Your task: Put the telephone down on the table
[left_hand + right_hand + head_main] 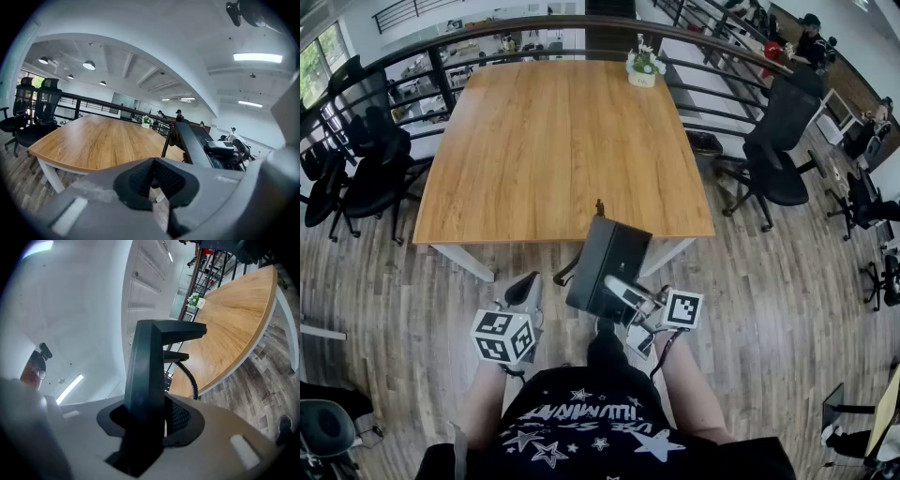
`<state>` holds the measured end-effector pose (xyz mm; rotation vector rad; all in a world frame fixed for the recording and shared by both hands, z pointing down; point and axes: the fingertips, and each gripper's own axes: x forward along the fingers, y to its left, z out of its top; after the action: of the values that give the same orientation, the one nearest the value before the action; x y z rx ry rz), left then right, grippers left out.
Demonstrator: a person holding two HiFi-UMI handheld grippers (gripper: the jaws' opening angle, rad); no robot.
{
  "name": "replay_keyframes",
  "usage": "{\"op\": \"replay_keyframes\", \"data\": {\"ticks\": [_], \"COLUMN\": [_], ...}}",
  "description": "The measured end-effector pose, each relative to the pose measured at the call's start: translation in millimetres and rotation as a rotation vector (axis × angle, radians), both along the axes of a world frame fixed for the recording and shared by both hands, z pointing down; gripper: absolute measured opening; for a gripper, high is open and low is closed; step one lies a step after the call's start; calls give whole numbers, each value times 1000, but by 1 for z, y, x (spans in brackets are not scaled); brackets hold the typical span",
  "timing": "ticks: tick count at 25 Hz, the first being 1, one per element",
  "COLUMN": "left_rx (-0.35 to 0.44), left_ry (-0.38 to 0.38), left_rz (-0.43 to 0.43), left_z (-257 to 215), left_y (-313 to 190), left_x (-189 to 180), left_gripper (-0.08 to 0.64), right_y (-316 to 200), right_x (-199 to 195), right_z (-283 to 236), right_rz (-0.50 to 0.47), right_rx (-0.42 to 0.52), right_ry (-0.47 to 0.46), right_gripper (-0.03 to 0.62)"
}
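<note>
The black desk telephone (607, 267) hangs in the air just short of the wooden table's (562, 141) near edge, tilted, its coiled cord (187, 376) dangling. My right gripper (623, 295) is shut on the phone's lower edge; in the right gripper view the dark body (145, 380) stands clamped between the pads (180, 416). My left gripper (525, 292) hovers to the left of the phone, apart from it, shut with nothing in it. From the left gripper (152, 180) view the phone (197, 143) shows at the right, before the table (93, 140).
A small flower pot (643, 67) stands at the table's far edge. Black office chairs stand to the left (366, 169) and right (778, 150) of the table. A curved railing (581, 23) runs behind it. The floor is wood planks.
</note>
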<state>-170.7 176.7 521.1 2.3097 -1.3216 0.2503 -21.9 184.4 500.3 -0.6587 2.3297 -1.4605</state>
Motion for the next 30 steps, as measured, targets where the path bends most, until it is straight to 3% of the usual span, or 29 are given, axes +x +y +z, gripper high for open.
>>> {"op": "replay_keyframes", "data": {"ticks": [15,30], "left_rx": [-24,-55], "left_ry": [10,19], "left_rz": [10,29], "left_z": [8,30], "left_y": [6,13], "left_x": [1,-31], "left_gripper": [2,3], "right_y": [-1,8], "right_x": [-5,-11], "right_z": [-3,16], "right_rz": [-21,58], "right_rx": [3,-37], "right_ry": [23,46], "right_gripper": [161,161]}}
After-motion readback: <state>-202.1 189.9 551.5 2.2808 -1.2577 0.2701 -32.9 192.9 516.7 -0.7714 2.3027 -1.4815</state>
